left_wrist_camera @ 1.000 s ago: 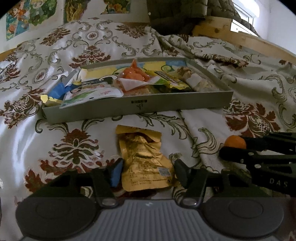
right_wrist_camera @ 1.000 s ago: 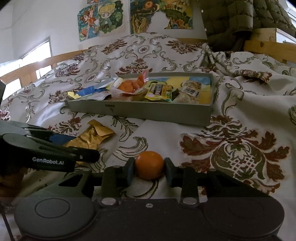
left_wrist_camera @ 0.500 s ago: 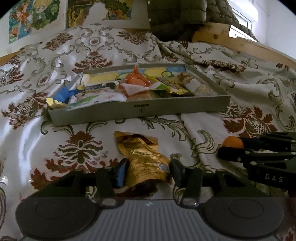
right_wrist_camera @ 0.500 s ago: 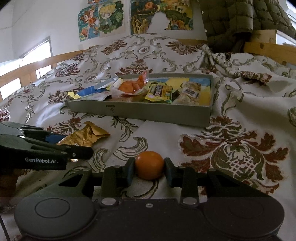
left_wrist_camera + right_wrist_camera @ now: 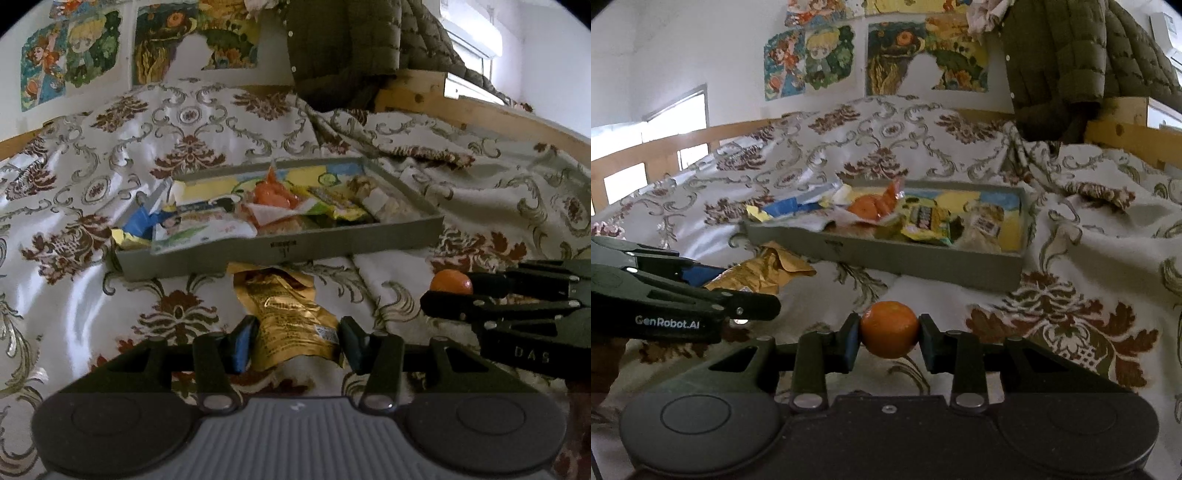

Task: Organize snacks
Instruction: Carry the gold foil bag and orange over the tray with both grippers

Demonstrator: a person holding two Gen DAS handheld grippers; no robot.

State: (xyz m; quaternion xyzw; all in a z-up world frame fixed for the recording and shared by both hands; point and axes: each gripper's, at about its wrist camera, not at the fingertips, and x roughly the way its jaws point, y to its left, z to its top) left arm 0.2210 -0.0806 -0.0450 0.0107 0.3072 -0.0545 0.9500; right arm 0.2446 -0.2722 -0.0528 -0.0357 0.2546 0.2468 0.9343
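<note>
My left gripper is shut on the near end of a gold foil snack packet and holds it up in front of the grey tray. My right gripper is shut on a small orange, held above the bedspread. The orange also shows in the left wrist view, at the right, between the right gripper's fingers. The tray holds several snack packets, among them an orange bag and a yellow packet. The gold packet and the left gripper show at the left of the right wrist view.
Everything lies on a bed with a white and brown patterned spread. A wooden bed frame and a hanging olive jacket stand behind the tray. Posters are on the wall.
Both grippers have risen and moved toward the tray. The left jaws have closed in on the gold packet and lifted it. The orange stays gripped in the right gripper.
</note>
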